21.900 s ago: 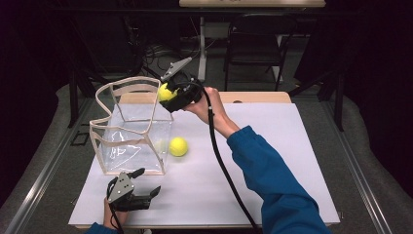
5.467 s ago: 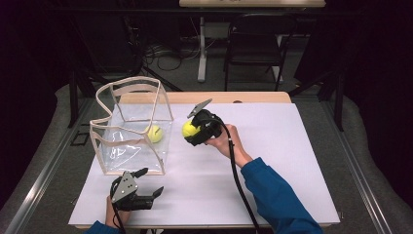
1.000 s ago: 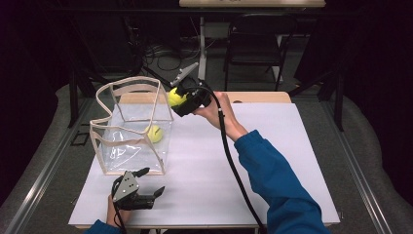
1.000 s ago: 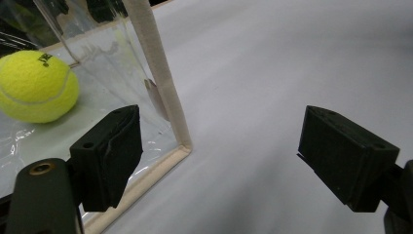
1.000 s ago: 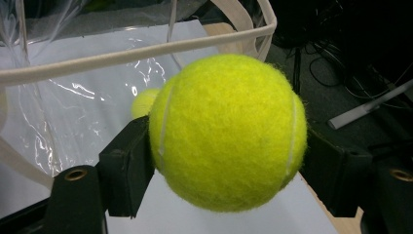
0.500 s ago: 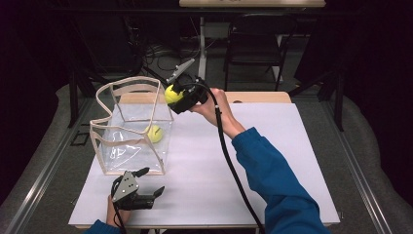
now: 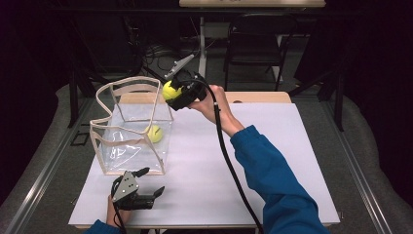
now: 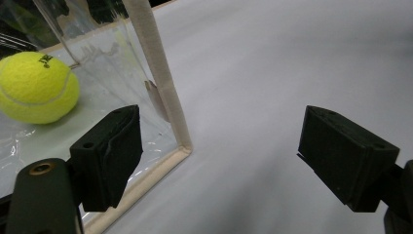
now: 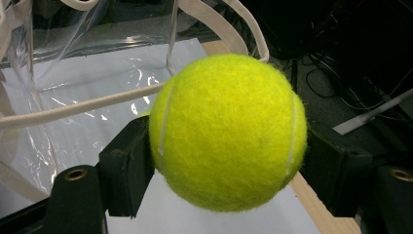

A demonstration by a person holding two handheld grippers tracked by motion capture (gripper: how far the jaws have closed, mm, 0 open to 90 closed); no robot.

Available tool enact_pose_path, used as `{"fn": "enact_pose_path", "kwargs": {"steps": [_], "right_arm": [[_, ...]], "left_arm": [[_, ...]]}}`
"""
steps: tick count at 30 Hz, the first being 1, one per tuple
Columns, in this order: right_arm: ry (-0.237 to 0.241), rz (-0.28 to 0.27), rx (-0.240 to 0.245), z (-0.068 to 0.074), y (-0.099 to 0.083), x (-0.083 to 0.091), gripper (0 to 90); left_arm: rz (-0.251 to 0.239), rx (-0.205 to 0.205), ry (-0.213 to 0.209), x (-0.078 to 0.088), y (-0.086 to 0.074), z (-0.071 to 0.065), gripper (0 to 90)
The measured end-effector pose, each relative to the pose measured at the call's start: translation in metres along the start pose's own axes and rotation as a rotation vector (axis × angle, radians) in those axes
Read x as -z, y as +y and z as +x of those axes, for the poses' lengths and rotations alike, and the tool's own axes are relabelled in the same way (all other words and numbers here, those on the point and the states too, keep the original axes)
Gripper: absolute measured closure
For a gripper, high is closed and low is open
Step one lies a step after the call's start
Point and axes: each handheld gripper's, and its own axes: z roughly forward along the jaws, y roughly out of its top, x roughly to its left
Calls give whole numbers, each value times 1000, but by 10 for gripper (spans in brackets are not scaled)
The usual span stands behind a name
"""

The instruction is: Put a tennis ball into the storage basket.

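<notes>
Right now a yellow tennis ball (image 9: 228, 132) is being carried to the clear bag (image 7: 131, 134), & that's the step in hand. It's being squeezed tight between the two black jaws of the right gripper (image 7: 176, 95), one jaw on each side, as seen close up in the right gripper view. From the high view, the held ball (image 7: 169, 90) is being kept up in the air, just by the bag's far top corner, near its cloth rim, not yet over the middle of the opening. A 2nd ball (image 7: 155, 133) is already lying inside the bag on its bottom; it's also being seen thru the clear wall in the left gripper view (image 8: 36, 87). The left gripper (image 7: 146, 181) is being rested low on the white table (image 7: 272, 146), just in front of the bag's near corner, jaws wide apart w/ nothing between them. Next, prob. the held ball is needing to be moved a bit more over the open top, clear of the soft handles, then let go so it drops in beside the other one. Care is being called for: the bag looks floppy, so a bump on the rim could tip it.
</notes>
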Motion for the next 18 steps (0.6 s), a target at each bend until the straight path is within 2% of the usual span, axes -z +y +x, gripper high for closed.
{"fn": "enact_pose_path", "kwargs": {"steps": [18], "right_arm": [[4, -30, 6, 2, 8, -4, 261]], "left_arm": [[-3, 6, 1, 0, -1, 1, 161]]}}
